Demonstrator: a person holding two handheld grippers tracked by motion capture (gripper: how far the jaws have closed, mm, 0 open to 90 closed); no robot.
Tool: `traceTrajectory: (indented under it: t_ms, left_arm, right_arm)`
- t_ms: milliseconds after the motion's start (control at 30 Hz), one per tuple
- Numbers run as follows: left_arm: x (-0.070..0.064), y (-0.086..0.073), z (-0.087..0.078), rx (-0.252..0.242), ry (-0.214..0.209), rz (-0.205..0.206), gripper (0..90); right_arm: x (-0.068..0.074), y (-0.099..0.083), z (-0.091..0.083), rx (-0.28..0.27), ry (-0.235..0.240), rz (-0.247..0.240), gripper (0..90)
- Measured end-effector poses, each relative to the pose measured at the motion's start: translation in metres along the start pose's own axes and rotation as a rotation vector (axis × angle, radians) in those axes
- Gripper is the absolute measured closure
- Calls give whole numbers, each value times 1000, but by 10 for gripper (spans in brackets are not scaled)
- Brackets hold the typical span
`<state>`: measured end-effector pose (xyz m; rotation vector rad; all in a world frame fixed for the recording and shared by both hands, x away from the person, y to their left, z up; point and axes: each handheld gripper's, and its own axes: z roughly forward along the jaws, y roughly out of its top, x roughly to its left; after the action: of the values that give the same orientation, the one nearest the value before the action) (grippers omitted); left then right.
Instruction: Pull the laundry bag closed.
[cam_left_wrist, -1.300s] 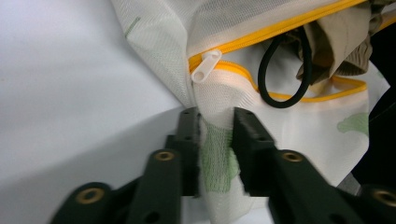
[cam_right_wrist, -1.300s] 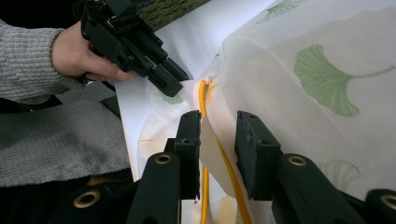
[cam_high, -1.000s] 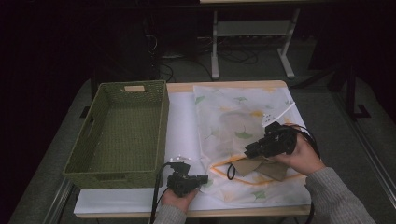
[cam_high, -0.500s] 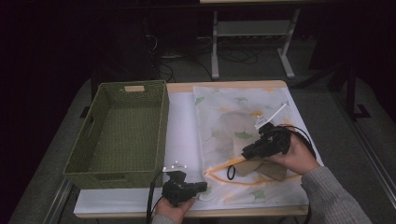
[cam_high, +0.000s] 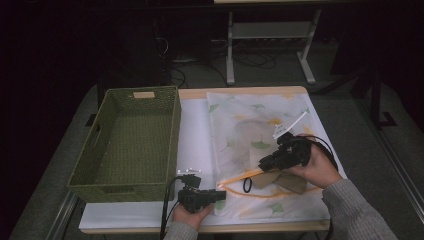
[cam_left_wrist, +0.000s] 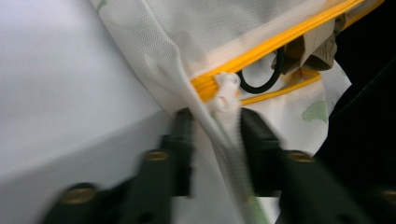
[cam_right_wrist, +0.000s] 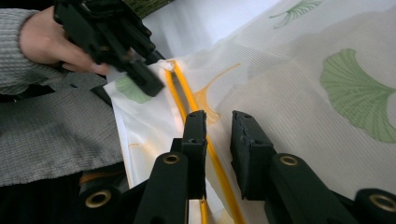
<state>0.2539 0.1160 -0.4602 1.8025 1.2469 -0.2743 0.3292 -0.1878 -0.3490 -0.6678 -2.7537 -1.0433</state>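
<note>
Working the white mesh laundry bag with green leaf print and yellow zipper. It lies flat on the white-covered table, right of centre in the high view, beside the green woven basket.

Left gripper, bottom centre of the high view: my fingers are narrowly parted, straddling the bag's corner fabric just below the white zipper pull. Fabric sits between them; I can't tell whether they actually pinch it.

Right gripper, right of centre: fingers part-open, holding nothing, one either side of the yellow zipper track, low over it.

Orientation: the bag's long axis runs bottom to top in the high view, away from me. The zipper line crosses the near end, left to right, with the pull at the left end by my left fingers. Mouth looks partly open, with brown fabric and a black ring showing there.

Risks:
- Left grip is on loose mesh, not the pull. Any tug probably bunches the cloth and the whole bag slides.
- Right fingers closing could catch both mesh layers and the track, jamming the slider.
- Contents near the mouth may spill or snag the teeth.
</note>
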Motion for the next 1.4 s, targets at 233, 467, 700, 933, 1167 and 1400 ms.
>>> traceTrajectory:
  t_ms: [233, 467, 700, 933, 1167, 1400]
  left_arm:
    - [-9, -1, -9, -23, -6, 58, 871]
    - [-18, 0, -20, -53, -17, 99, 874]
    - [-23, 2, -23, -60, -23, 123, 874]
    - [-24, 2, -23, -70, -20, 143, 874]
    - [-26, 1, -24, -77, -16, 150, 873]
    - [-28, 4, -22, -73, -22, 170, 872]
  right_arm:
    - [4, 8, 2, 10, 3, -20, 761]
    - [14, 22, 11, 25, 22, -44, 764]
    - [24, 39, 28, 41, 63, -85, 783]
    - [34, 51, 49, 85, 100, -118, 816]
    - [41, 59, 67, 128, 134, -134, 827]
    - [43, 63, 80, 164, 157, -151, 871]
